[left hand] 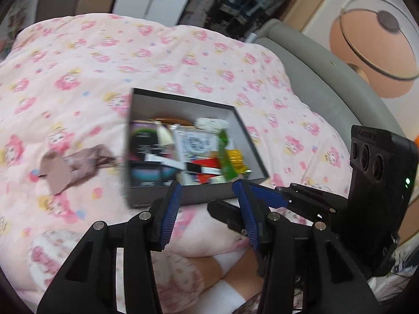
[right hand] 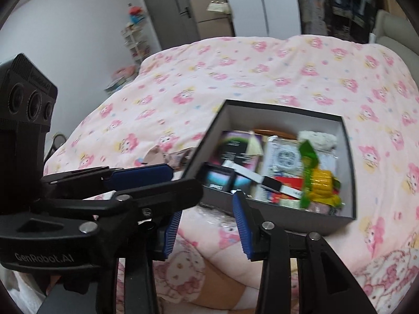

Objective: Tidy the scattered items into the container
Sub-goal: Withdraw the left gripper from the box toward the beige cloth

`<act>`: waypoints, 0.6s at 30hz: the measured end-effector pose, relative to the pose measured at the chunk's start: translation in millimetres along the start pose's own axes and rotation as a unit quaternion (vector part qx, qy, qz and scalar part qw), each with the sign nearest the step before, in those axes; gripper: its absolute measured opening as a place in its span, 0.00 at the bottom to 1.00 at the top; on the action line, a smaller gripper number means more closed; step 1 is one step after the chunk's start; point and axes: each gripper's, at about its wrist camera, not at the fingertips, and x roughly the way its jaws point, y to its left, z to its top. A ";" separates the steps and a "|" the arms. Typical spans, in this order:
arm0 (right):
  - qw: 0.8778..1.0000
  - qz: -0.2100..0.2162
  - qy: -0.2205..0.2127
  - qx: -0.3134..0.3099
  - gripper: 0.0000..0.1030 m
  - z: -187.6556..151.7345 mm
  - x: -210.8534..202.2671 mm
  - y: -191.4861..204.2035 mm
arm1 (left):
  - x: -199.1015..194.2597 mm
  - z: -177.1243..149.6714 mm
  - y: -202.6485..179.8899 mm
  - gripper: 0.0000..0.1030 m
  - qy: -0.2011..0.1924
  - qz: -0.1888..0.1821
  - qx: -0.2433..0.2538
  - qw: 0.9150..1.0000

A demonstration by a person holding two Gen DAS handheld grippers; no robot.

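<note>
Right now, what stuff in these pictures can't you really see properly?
- Printed words on the packets inside the grey cardboard box: blurred by motion in both wrist views.
- The brown crumpled wrapper-like thing on the pink flowered quilt: what it is stays unclear in the left view; in the right view the box wall and the left claw hide most of it.
- The box's bottom: covered by the pile.
- The right claw stands open, holding nothing.
</note>
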 end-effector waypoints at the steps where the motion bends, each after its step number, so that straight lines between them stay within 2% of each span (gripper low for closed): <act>1: 1.000 0.007 0.004 -0.001 0.35 2.2 4.7 4.5 | -5.0 -0.9 7.4 0.44 -0.004 0.005 -0.005 1.000; 9: 0.998 0.048 0.025 -0.026 0.36 22.7 54.1 50.4 | -34.1 -5.0 84.5 0.44 -0.037 0.039 -0.080 0.995; 18: 0.997 0.055 0.057 -0.015 0.36 48.9 118.4 71.3 | -24.0 -11.9 169.3 0.44 -0.019 0.081 -0.151 0.985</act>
